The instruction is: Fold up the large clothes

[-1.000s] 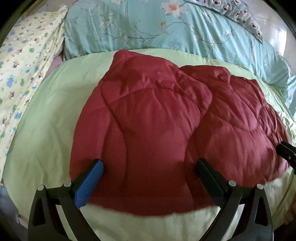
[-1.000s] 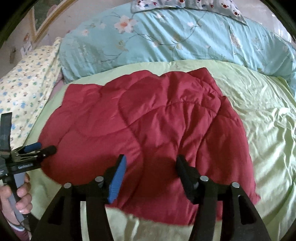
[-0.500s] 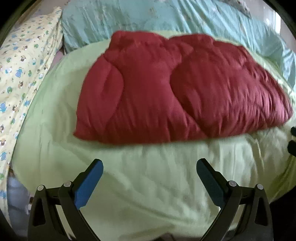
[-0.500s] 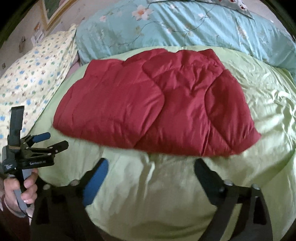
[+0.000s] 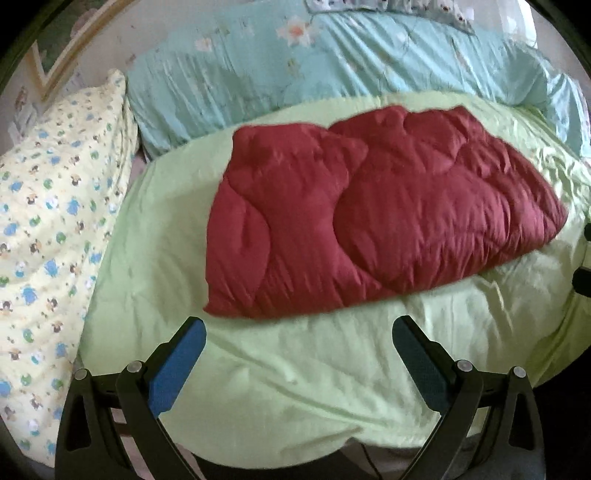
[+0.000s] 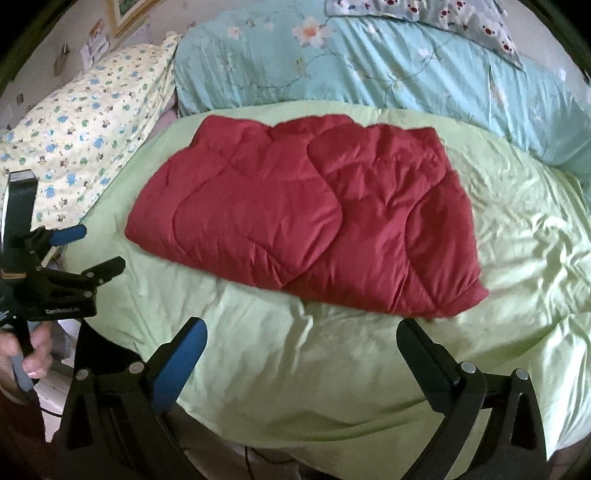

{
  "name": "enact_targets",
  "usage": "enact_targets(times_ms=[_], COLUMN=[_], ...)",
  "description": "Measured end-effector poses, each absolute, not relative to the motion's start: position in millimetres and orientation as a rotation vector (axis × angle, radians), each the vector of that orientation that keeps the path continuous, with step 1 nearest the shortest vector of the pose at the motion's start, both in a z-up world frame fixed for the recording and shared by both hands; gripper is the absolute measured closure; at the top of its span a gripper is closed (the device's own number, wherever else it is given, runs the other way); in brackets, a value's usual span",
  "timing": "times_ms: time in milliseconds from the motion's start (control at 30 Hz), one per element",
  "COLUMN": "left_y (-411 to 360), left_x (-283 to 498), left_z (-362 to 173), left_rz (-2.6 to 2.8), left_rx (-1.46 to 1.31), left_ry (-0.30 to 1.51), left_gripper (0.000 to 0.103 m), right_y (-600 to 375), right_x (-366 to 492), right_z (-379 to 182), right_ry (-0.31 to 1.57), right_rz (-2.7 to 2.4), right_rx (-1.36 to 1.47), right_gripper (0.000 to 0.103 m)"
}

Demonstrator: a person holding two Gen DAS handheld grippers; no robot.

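A dark red quilted padded garment (image 5: 369, 218) lies folded into a thick block on the light green bedcover (image 5: 303, 373); it also shows in the right wrist view (image 6: 306, 218). My left gripper (image 5: 299, 332) is open and empty, hovering over bare bedcover just short of the garment's near edge. My right gripper (image 6: 301, 334) is open and empty, also short of the near edge. The left gripper shows at the left of the right wrist view (image 6: 85, 247), held by a hand, jaws apart.
A turquoise floral duvet (image 5: 332, 70) is piled along the far side of the bed. A yellow patterned pillow (image 5: 51, 221) lies at the left. The bedcover's near edge (image 6: 295, 435) drops off below the grippers. A picture frame (image 6: 125, 14) hangs on the wall.
Both grippers have pulled back from over the red garment to the near side of the bed. Their jaws stay open. The garment lies folded and released.
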State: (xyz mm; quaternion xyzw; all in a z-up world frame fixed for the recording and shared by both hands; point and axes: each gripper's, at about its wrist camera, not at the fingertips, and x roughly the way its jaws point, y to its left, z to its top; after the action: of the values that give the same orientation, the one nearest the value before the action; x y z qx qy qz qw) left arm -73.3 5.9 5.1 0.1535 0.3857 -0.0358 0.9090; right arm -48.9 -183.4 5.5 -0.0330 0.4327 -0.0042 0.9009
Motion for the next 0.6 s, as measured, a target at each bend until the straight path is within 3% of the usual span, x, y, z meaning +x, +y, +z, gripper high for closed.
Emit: enact_targets(times_ms=[600], left_y=[7.0], left_x=[-1.6], left_z=[-19.5], left_rz=[-0.050], left_rx=[0.274], left_ry=[0.871], left_gripper=[0.001], right_y=[-197.0], right_x=[-2.7], right_z=[-11.9], right_ry=[0.953], right_rz=[-0.031], right_rx=[-0.018], right_gripper=[0.000])
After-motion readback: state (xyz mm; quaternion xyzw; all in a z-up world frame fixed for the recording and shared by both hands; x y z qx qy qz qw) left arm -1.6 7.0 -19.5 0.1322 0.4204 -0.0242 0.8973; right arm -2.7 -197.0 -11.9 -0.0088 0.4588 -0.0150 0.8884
